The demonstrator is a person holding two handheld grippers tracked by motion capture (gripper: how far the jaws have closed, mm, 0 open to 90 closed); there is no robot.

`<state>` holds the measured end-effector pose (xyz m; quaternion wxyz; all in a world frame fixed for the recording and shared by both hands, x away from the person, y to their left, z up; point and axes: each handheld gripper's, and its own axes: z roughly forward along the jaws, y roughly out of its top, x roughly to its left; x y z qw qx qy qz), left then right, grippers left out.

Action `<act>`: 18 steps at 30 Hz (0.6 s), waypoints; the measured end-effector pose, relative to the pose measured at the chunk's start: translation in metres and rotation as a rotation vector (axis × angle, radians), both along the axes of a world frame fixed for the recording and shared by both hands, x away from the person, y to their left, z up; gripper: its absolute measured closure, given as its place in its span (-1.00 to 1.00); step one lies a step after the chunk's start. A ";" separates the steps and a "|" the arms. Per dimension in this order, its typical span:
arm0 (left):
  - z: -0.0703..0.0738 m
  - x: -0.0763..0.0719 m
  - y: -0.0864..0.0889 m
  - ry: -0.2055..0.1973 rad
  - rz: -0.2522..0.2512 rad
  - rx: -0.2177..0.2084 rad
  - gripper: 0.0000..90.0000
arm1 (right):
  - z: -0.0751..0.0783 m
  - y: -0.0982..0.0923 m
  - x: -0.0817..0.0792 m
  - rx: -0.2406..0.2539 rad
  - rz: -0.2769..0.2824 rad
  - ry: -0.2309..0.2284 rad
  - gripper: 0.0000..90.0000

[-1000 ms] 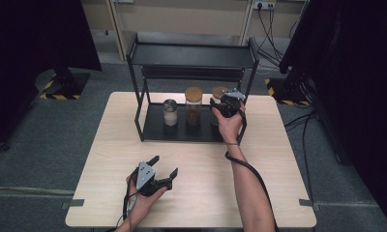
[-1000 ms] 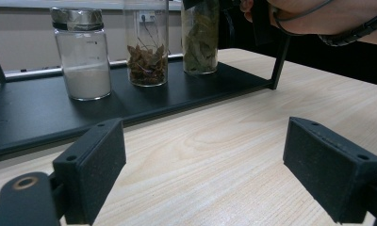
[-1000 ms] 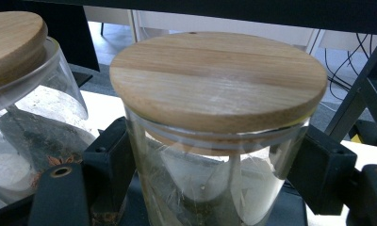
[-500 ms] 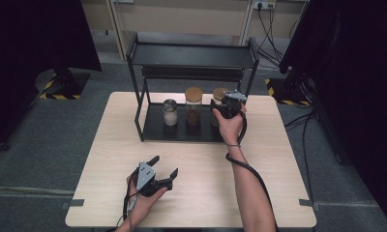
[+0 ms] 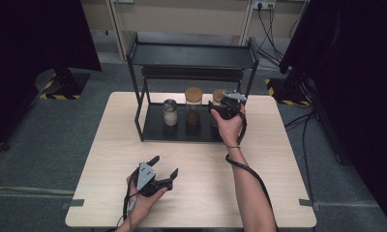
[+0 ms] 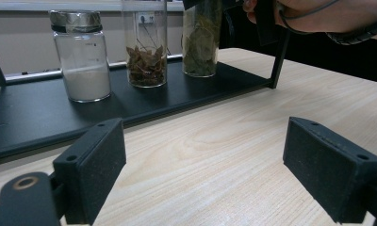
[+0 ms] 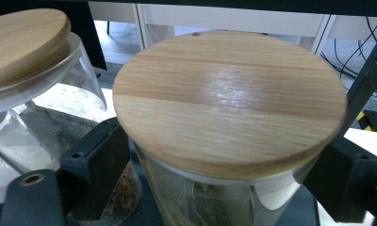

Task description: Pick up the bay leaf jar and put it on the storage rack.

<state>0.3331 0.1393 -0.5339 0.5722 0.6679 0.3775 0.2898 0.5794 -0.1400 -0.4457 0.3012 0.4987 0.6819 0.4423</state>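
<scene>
- The glass jar (image 7: 224, 155) of dried leaves, under a round pale wooden lid (image 7: 229, 99), stands rightmost on the black rack's (image 5: 155, 128) lower shelf.
- The right hand-held gripper's (image 7: 215, 179) jaws flank it, having just been opening, pads apparently off the glass.
- The left hand-held gripper (image 6: 215, 174) gapes empty over the near table (image 5: 278, 159).

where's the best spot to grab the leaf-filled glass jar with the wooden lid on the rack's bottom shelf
Grip the tall glass jar of green leaves with the round wooden lid across its straight glass wall just under the lid, coming from the rack's open front. The overhanging lid would likely stop an upward slip, and the black metal rack has a shelf overhead blocking a top approach. The right claw already straddles it there, its jaws having just opened.
</scene>
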 end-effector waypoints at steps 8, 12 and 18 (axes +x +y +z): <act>0.000 0.000 0.000 -0.002 0.000 0.004 -0.70 | 0.000 0.001 -0.008 0.008 -0.003 0.002 -0.77; 0.000 0.000 0.000 -0.003 0.000 0.004 -0.70 | 0.001 0.001 -0.012 0.016 -0.012 -0.001 -0.82; 0.000 -0.001 -0.001 -0.004 0.000 0.008 -0.70 | 0.001 -0.002 -0.019 0.029 -0.014 0.006 -0.83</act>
